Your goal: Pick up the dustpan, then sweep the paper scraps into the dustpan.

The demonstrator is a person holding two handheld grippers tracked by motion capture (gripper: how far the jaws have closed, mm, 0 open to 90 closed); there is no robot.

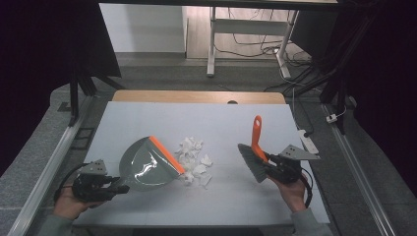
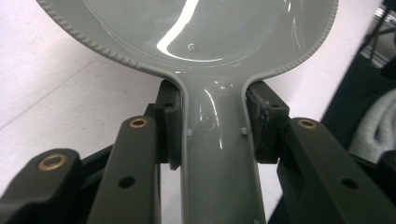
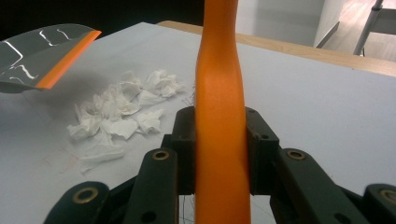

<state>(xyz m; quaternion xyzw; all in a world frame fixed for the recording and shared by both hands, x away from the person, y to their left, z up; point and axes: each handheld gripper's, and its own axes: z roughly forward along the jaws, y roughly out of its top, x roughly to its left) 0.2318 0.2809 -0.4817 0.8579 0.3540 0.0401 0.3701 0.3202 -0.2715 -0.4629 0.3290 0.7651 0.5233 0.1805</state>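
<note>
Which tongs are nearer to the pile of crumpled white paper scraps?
Right, narrowly. The right tongs, gripping the orange-handled brush, sit right of the pile of crumpled white paper scraps. The left tongs, gripping the grey dustpan, sit farther left.

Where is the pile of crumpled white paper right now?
In the high view the paper scraps lie mid-table, just right of the dustpan with its orange lip, and left of the brush.
</note>
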